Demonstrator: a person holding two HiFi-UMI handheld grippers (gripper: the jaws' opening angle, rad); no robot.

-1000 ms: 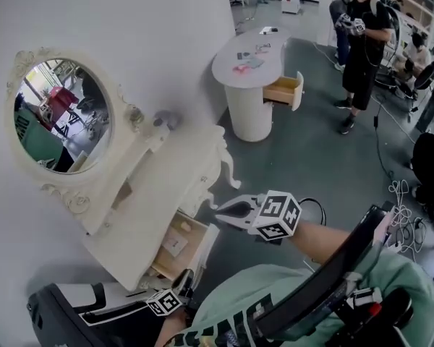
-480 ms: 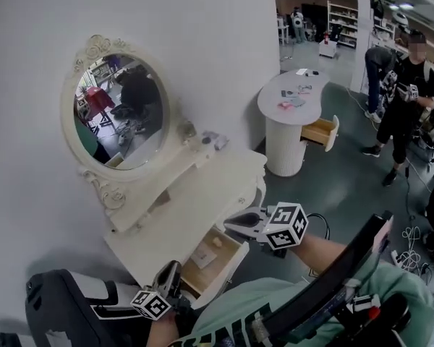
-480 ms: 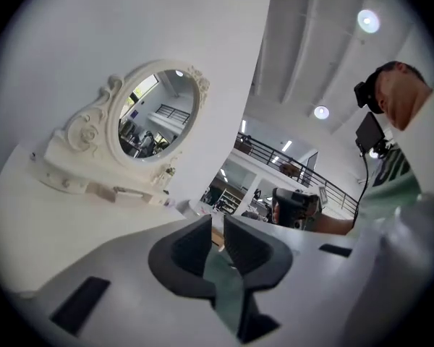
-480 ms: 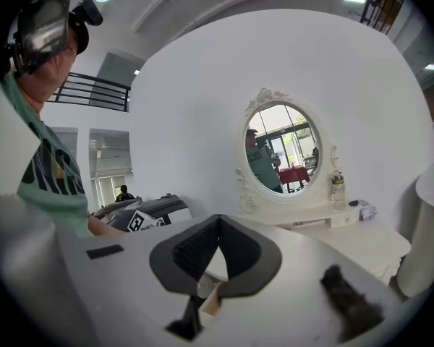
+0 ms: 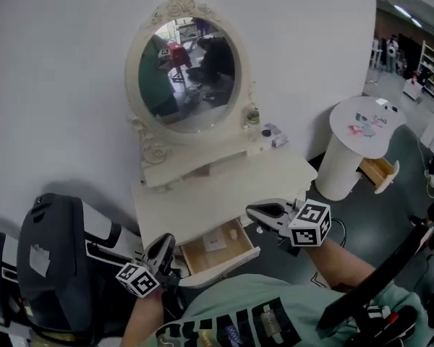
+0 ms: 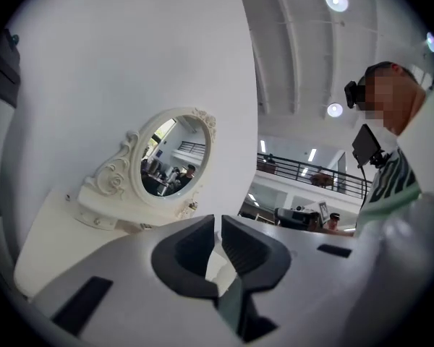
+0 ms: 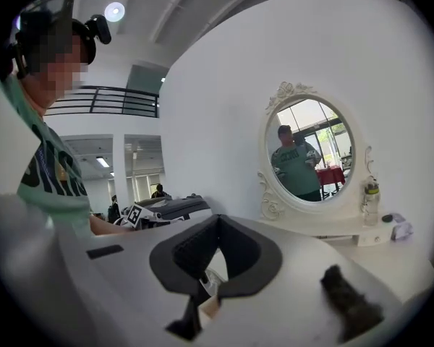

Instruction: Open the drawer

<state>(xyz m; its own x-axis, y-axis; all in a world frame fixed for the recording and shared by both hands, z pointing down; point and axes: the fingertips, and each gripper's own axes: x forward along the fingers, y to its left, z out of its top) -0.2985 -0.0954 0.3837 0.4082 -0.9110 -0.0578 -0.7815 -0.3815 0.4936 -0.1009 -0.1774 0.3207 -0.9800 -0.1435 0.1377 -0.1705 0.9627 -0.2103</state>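
Left gripper (image 5: pixel 163 246) empty, jaws closing to a sliver, risen clear of the drawer (image 5: pixel 199 257) since a second ago; right gripper (image 5: pixel 254 211) shut on nothing. Drawer stands pulled out beneath the white dressing table (image 5: pixel 210 197) (task looks done). Oval mirror (image 5: pixel 190 74) above, round table (image 5: pixel 365 132) off right

White dressing table (image 5: pixel 224 194) against the wall, its front edge just beside the right gripper (image 5: pixel 259 212). Beyond the gripper, the raised back shelf (image 5: pixel 195 166) carries an oval mirror (image 5: pixel 190 71), a small bottle (image 5: pixel 253 114) and small items (image 5: pixel 275 132). The drawer (image 5: pixel 218 250) stands open just beside the gripper's tip, holding a paper card (image 5: pixel 215 242) and a pale object (image 5: pixel 233 233)
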